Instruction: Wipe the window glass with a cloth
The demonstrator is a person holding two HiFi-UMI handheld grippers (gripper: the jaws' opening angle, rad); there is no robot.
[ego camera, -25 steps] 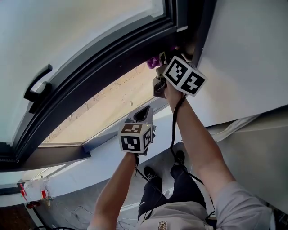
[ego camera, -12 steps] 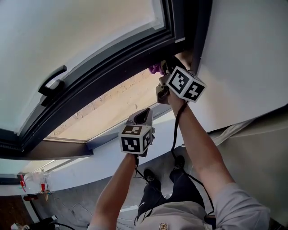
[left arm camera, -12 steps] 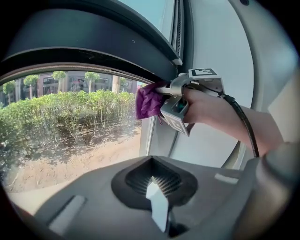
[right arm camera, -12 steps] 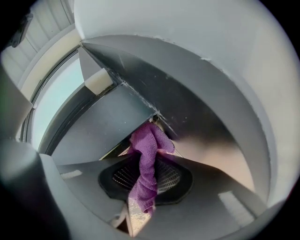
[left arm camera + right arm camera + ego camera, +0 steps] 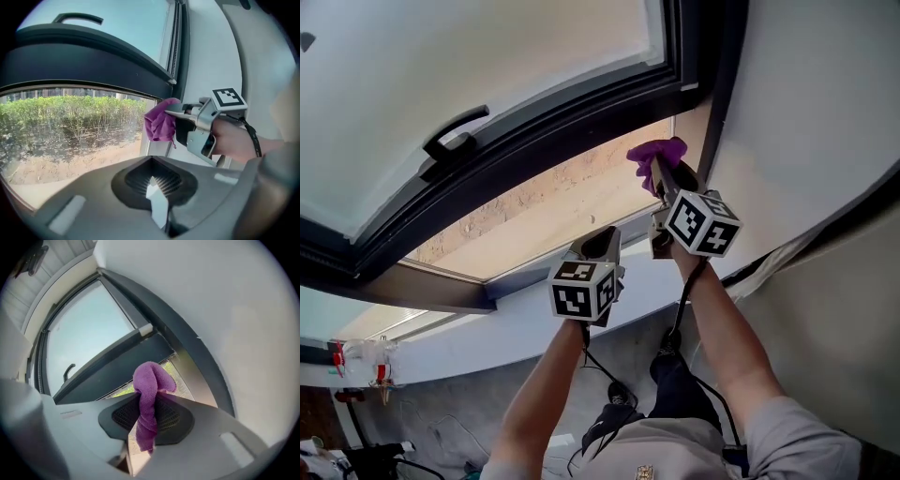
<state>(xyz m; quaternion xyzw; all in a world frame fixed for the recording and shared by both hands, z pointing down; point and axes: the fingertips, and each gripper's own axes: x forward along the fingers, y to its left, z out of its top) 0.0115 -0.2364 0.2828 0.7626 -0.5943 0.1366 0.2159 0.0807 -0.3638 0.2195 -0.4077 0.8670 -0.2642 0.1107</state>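
A purple cloth (image 5: pixel 656 155) is bunched in my right gripper (image 5: pixel 662 176), which is shut on it. The cloth sits at the top right corner of the lower window glass (image 5: pixel 544 216), just under the dark frame (image 5: pixel 572 117); I cannot tell whether it touches the glass. The right gripper view shows the cloth (image 5: pixel 148 394) hanging between the jaws of the right gripper (image 5: pixel 145 411). My left gripper (image 5: pixel 598 242) is shut and empty, held lower and to the left. In its view, past the left gripper (image 5: pixel 157 197), the cloth (image 5: pixel 161 122) bulges from the right gripper (image 5: pixel 174 111).
A tilted upper sash with a black handle (image 5: pixel 453 134) lies above the dark frame. A white wall (image 5: pixel 806 122) borders the window on the right. A white sill (image 5: pixel 487 328) runs below. Cables hang from both grippers beside the person's legs (image 5: pixel 675 394). Bushes (image 5: pixel 70 117) show outside.
The right gripper has come down and to the right with the cloth, out from under the dark frame corner onto the lower pane's corner. The left gripper has stayed put.
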